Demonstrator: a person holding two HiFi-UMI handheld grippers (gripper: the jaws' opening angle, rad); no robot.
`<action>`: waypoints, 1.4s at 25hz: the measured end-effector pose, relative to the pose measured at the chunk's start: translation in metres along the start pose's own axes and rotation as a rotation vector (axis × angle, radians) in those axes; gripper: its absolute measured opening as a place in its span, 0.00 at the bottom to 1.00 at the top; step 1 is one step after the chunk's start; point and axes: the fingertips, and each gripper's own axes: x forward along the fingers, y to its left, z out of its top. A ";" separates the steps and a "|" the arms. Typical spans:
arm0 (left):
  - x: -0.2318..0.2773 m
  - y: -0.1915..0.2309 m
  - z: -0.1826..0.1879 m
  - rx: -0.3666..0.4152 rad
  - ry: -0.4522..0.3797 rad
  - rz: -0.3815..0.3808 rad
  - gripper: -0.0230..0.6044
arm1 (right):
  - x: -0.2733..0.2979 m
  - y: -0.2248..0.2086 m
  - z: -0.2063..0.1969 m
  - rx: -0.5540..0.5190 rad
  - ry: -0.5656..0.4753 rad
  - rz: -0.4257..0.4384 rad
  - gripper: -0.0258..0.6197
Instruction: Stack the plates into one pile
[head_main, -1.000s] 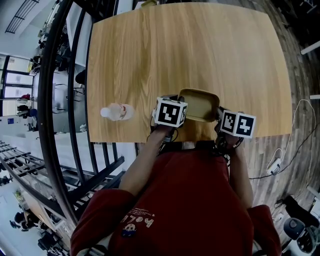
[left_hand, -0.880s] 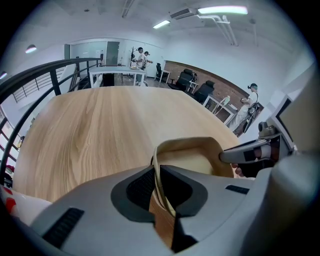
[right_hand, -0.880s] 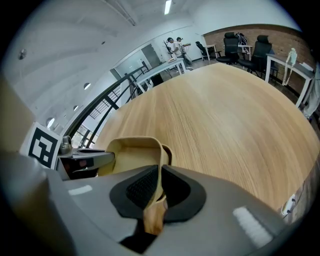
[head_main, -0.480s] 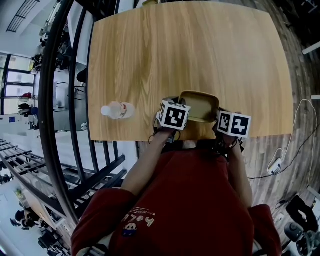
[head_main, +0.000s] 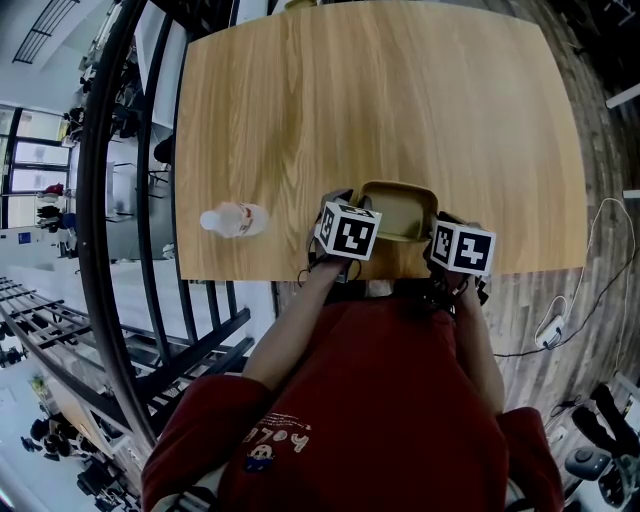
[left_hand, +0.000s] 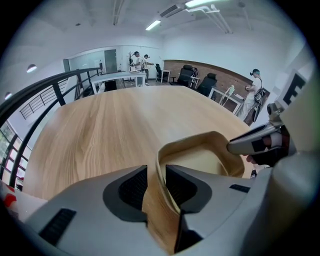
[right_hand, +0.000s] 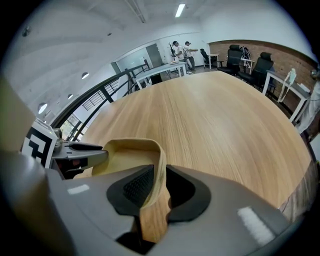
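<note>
Bright, even light; heavy fisheye distortion.

The worktop (head_main: 380, 110) is showing pale oak grain, and the plate (head_main: 398, 210) is wearing a matching tan wood grain. The left claw (left_hand: 156, 171) and right claw (right_hand: 160, 172), jaws just opening around its rim, are showing grey shells, black ribbed pads and black-and-white marker cubes. The sleeve (head_main: 295, 335) is showing red.

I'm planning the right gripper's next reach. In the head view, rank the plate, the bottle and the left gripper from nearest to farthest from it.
1. plate: its rim sits between the right gripper's jaws, which have just been opening.
2. left gripper: across the plate, jaws also just opening, rim between them.
3. bottle: far to the left.
</note>
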 end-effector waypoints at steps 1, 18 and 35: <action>0.001 0.000 -0.001 -0.002 0.005 -0.002 0.21 | 0.001 -0.002 -0.001 -0.004 0.005 -0.003 0.18; 0.016 0.001 -0.019 -0.025 0.027 -0.008 0.25 | 0.031 -0.004 -0.026 0.033 0.097 0.028 0.21; 0.010 0.005 -0.029 -0.081 0.008 0.024 0.25 | 0.034 0.003 -0.015 -0.048 0.082 0.029 0.21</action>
